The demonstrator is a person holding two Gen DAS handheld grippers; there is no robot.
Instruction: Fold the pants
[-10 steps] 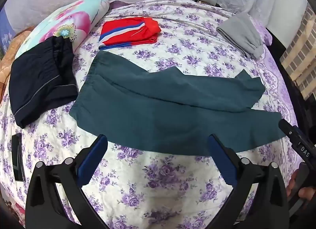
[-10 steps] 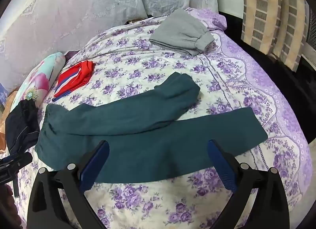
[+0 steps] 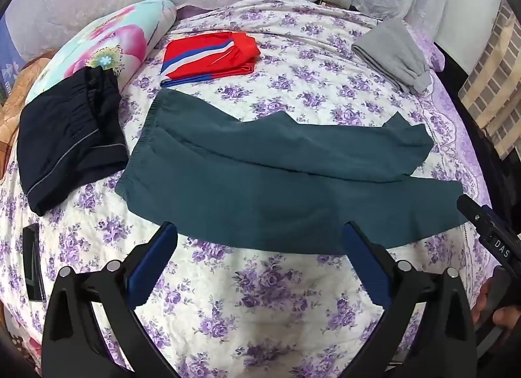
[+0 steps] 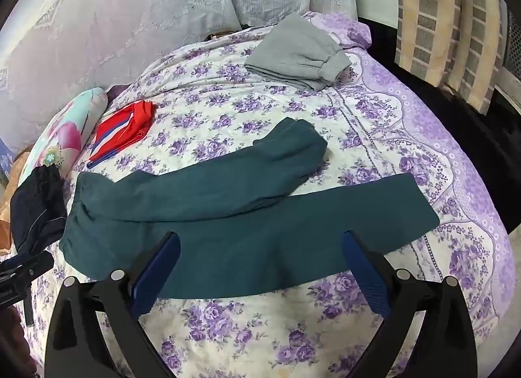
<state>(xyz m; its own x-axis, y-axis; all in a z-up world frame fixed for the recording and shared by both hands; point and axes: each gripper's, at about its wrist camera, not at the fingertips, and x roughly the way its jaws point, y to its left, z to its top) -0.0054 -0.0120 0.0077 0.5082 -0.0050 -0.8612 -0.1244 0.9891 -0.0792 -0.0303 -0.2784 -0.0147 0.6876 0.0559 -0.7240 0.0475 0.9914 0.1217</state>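
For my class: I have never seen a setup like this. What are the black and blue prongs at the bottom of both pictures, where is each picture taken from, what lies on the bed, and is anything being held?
A person holds a hand-held grasping tool in each hand, and each carries a wide-angle camera looking along its two fingers. One picture comes from the left tool, the other from the right tool. Both stand wide open and hold nothing.

On the flowered bedspread lie teal pants spread out, one leg lying crooked, not yet folded. Around them lie folded clothes: dark shorts, a red striped garment and a grey garment. A flowered pillow lies near the head of the bed.
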